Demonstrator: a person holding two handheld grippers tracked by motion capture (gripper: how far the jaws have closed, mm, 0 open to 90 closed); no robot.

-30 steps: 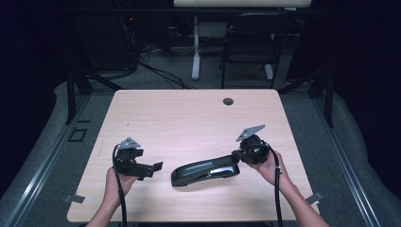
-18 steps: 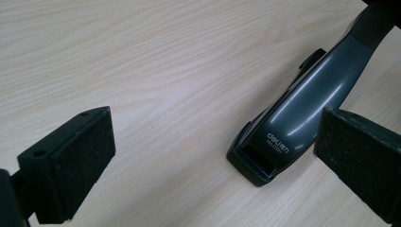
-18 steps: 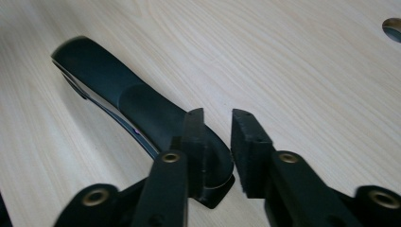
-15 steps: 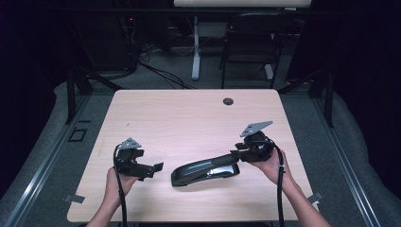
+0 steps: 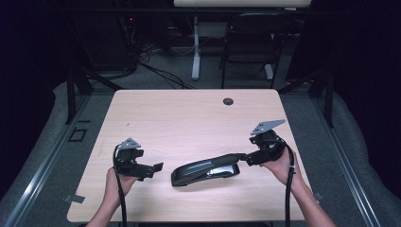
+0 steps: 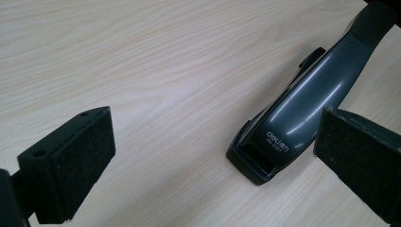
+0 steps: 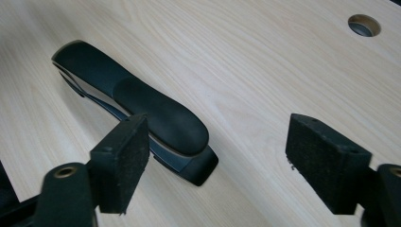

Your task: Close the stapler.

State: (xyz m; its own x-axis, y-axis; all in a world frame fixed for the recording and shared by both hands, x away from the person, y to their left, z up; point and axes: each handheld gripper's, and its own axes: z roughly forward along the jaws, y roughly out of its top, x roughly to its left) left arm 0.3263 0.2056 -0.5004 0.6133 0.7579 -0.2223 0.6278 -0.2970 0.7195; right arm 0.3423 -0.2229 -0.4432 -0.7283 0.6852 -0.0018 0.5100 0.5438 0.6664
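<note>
pale wooden table point(image 5: 189, 118), round cable hole point(image 5: 228, 101)

left gripper point(image 5: 153, 168): black, grey plate | right gripper point(image 5: 243, 157): black, cable | jaws: foam-padded

Stapler point(image 5: 205, 169) lies btwn both tools; rest of table point(image 5: 189, 118) bare, free to pass.

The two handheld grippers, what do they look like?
Both the left gripper and the right gripper are black, each topped by a grey three-cornered plate and trailing a black cable. Their fingers are blocky, faced with dark, rough pads. The forearms are bare.
</note>
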